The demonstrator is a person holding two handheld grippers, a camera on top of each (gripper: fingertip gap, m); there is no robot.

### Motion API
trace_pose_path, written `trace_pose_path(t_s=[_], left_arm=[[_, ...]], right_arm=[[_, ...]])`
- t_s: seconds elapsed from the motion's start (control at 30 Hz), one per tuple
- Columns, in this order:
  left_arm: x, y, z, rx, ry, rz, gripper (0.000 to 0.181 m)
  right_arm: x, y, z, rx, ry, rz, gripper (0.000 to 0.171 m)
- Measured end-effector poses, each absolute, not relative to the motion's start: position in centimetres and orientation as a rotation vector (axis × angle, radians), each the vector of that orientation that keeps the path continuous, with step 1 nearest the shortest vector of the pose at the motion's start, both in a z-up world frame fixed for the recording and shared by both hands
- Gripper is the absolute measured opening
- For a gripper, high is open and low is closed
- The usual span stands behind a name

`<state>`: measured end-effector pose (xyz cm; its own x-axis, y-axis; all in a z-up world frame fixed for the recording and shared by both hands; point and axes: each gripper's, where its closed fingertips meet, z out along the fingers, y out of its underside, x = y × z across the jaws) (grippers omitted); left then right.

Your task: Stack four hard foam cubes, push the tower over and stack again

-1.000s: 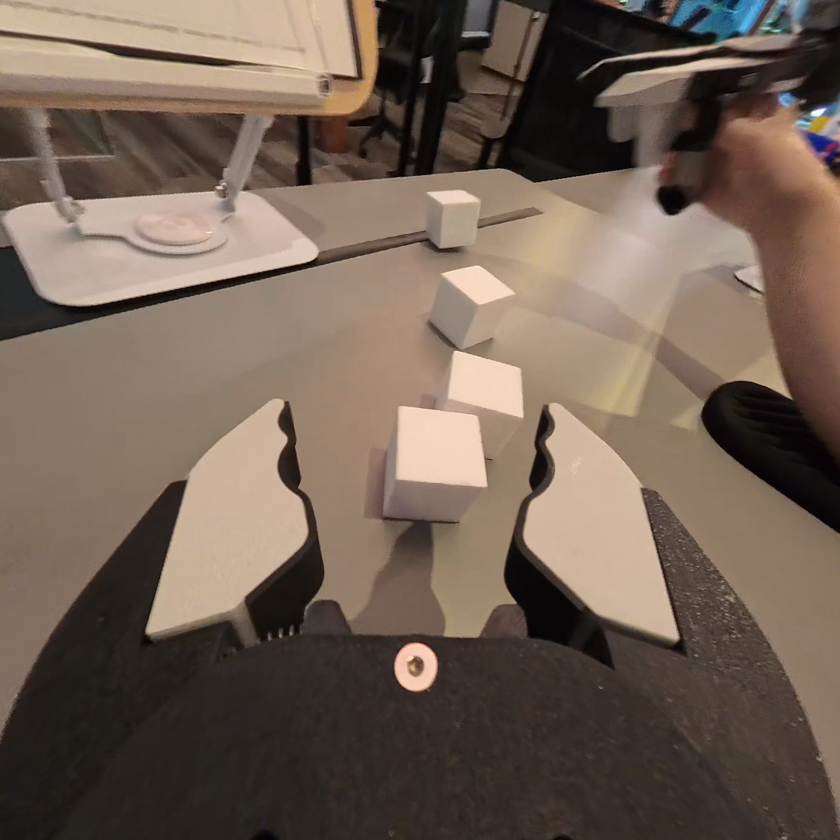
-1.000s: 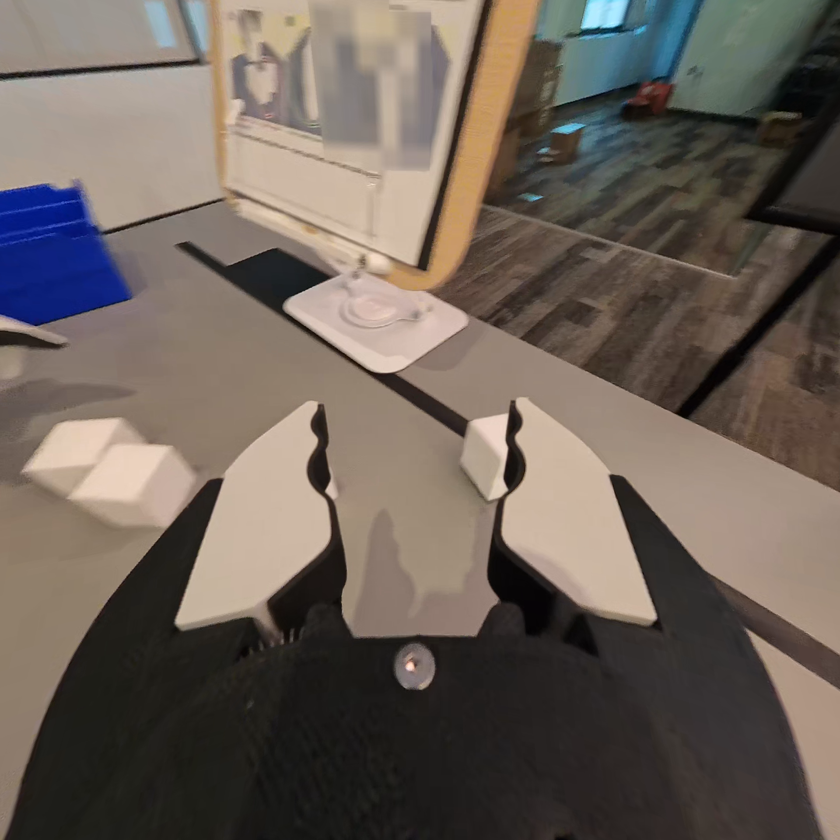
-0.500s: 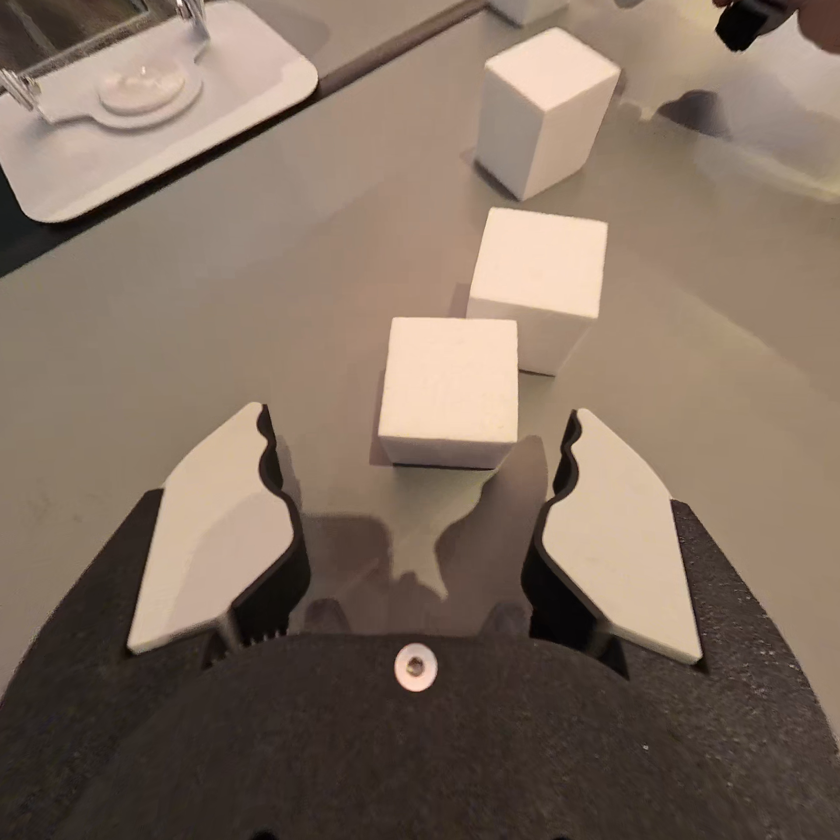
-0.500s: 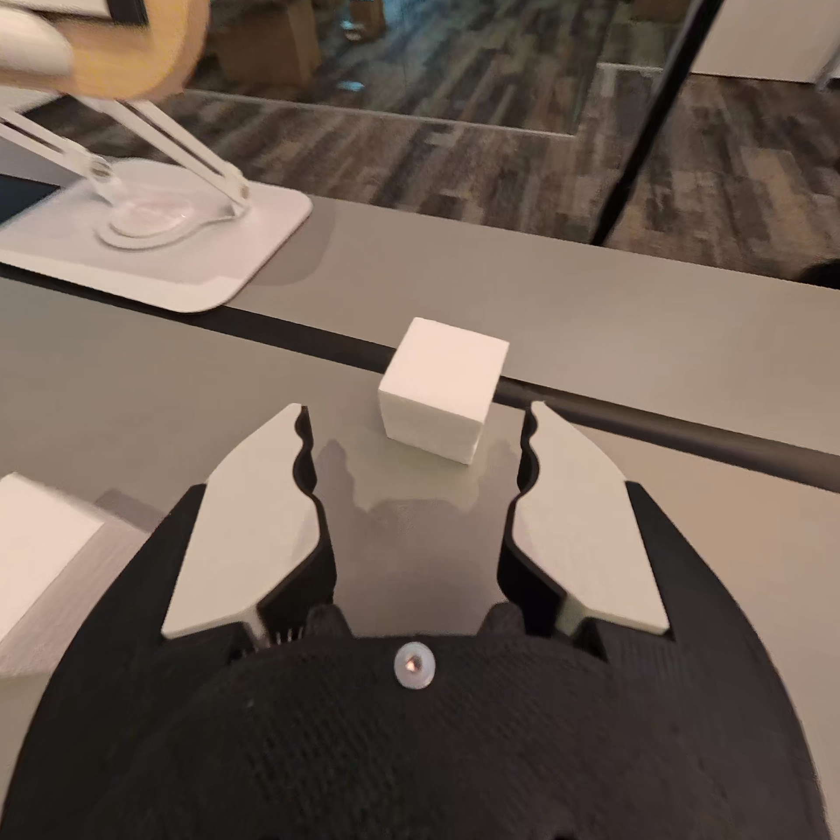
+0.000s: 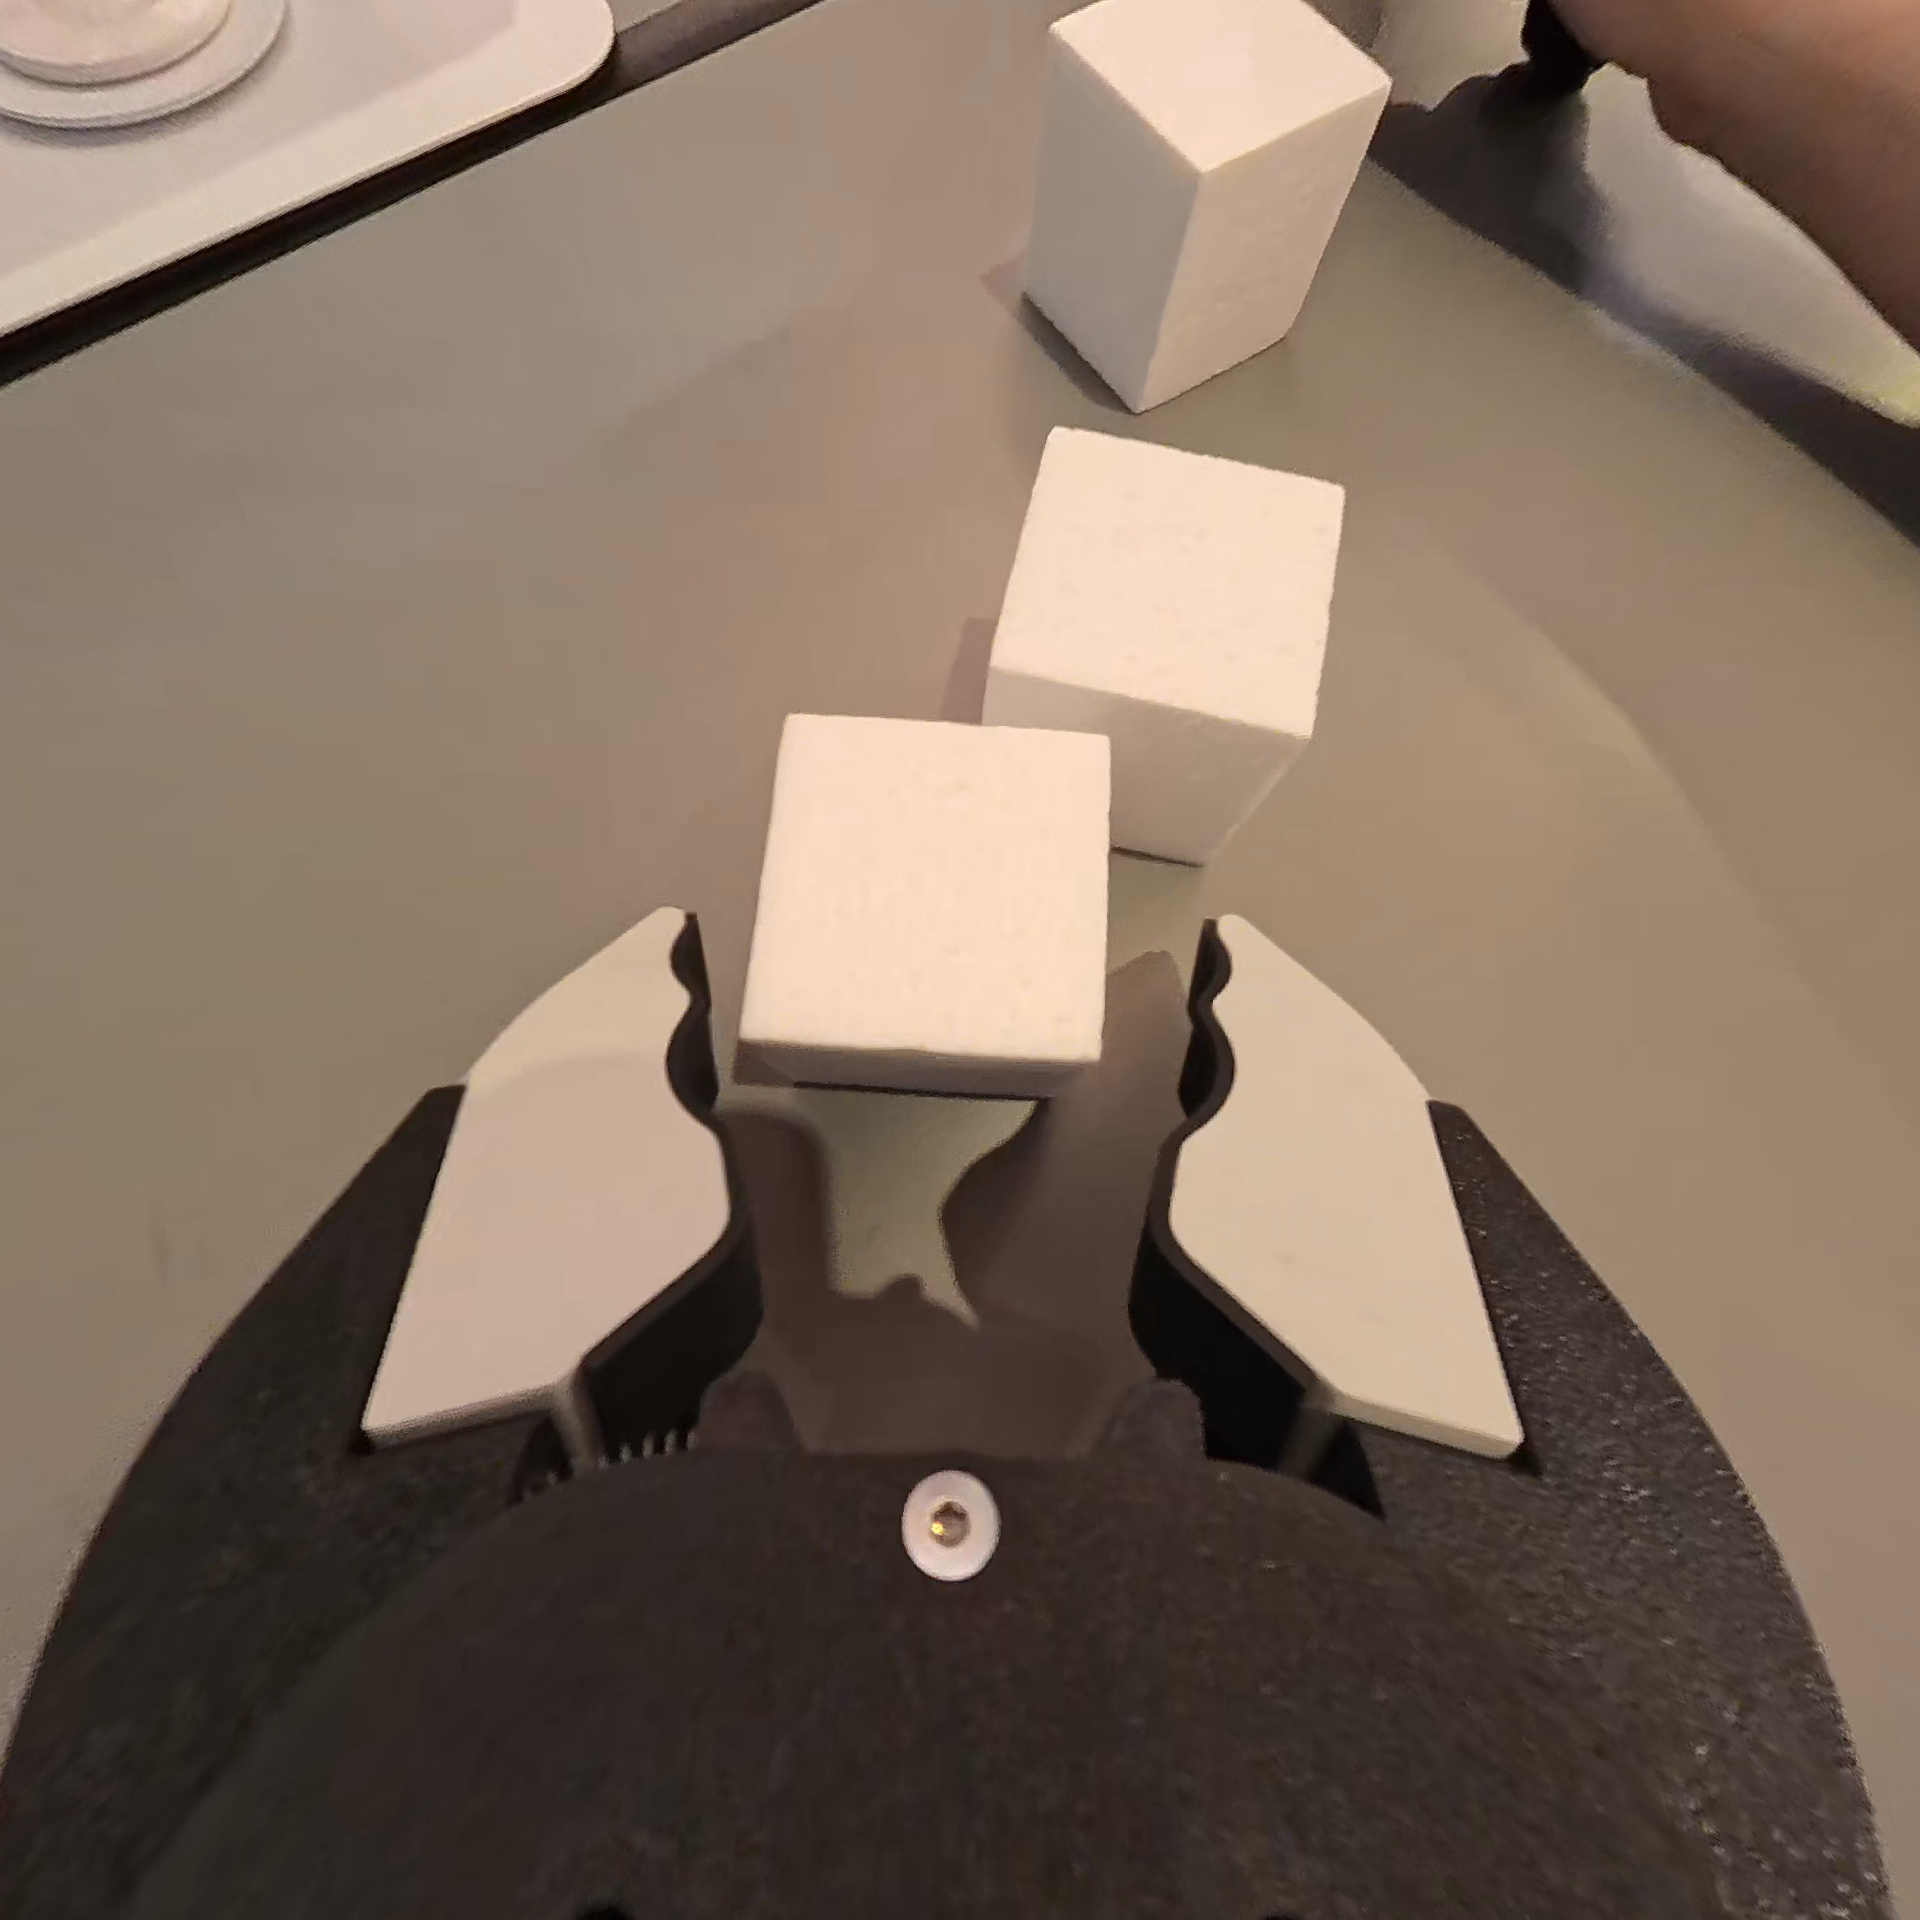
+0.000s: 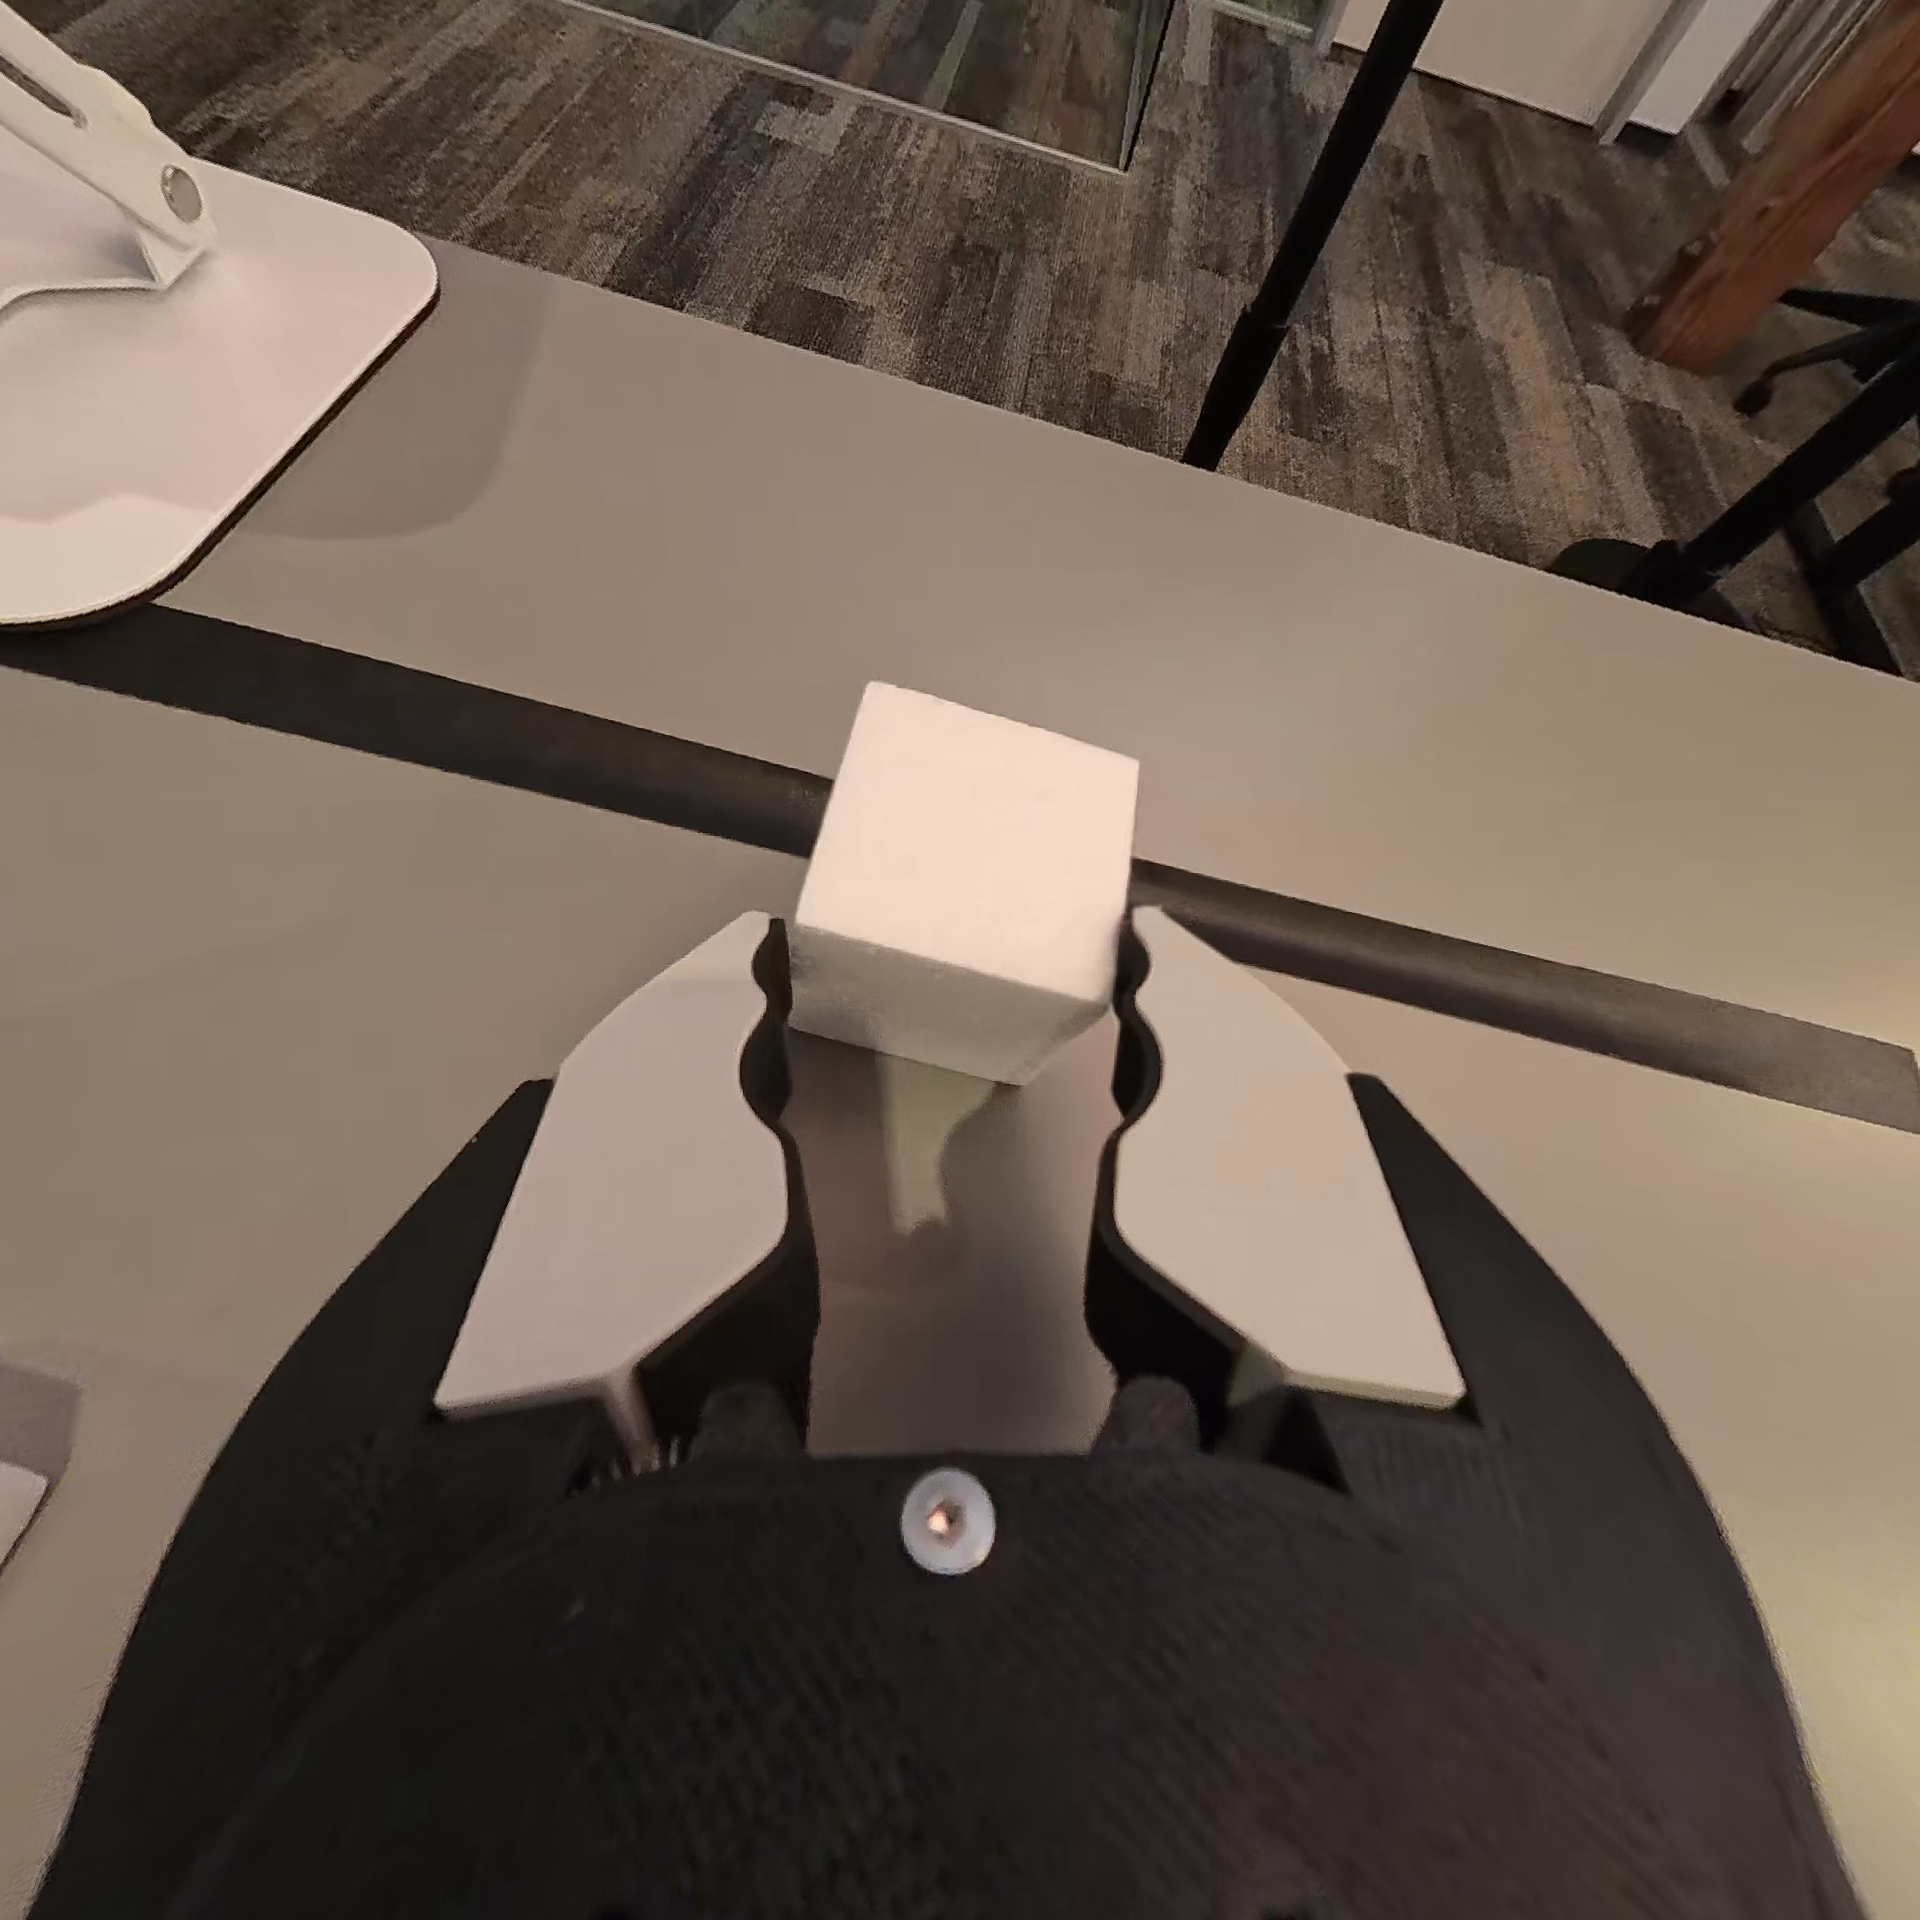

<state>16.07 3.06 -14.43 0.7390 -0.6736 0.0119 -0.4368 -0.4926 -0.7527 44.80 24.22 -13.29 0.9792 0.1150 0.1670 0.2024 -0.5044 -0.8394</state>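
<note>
In the left wrist view three white foam cubes lie in a row on the grey table (image 5: 312,727): the nearest cube (image 5: 925,894), a middle cube (image 5: 1164,634) and a far cube (image 5: 1195,197). My left gripper (image 5: 951,956) is open around the nearest cube; its left fingertip is almost on the cube and a gap remains on the right. In the right wrist view my right gripper (image 6: 951,930) has its fingertips against both sides of a fourth foam cube (image 6: 966,873), which is turned a little and stands beside the table's dark seam (image 6: 416,717).
A white stand base sits at the back left (image 5: 208,156) and also shows in the right wrist view (image 6: 156,364). A person's hand (image 5: 1766,114) is at the top right. The table's far edge (image 6: 1351,499) drops to a wooden floor with a black pole (image 6: 1299,229). The grippers' ends are close to 35 cm from one another. The middle cube (image 5: 1164,634) is about 5 cm from my left fingertips and 30 cm from my right.
Both grippers have moved forward and down onto their cubes. Both jaws have narrowed; the right one now touches its cube on both sides.
</note>
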Motion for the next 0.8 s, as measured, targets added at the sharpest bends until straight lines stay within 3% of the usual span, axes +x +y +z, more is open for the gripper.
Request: trace_pose_path(t_s=[0.1, 0.2, 0.43, 0.57, 0.67, 0.8], left_arm=[[16.4, 3.5, -14.4, -2.160, 0.830, -0.383, 0.085], [16.6, 3.5, -14.7, -2.146, 0.844, -0.371, 0.069], [16.0, 3.3, -14.8, -2.148, 0.831, -0.381, 0.068], [13.7, 3.5, -14.2, -2.152, 0.785, -0.329, 0.068], [11.4, 4.3, -12.8, -2.130, 0.697, -0.296, 0.067], [9.5, 4.8, -12.0, -2.134, 0.612, -0.333, 0.067]], right_arm=[[45.0, 24.2, -13.3, -2.107, -0.231, -0.101, 0.061], [45.4, 23.7, -13.3, -2.104, -0.226, -0.076, 0.061], [45.1, 22.4, -11.4, -2.038, -0.218, 0.180, 0.060], [39.7, 19.9, -4.9, -1.755, -0.449, 0.538, 0.060], [32.1, 13.3, -0.3, -1.481, -0.864, 0.933, 0.060], [25.5, 5.6, -0.3, -1.357, -1.300, 1.202, 0.060]])
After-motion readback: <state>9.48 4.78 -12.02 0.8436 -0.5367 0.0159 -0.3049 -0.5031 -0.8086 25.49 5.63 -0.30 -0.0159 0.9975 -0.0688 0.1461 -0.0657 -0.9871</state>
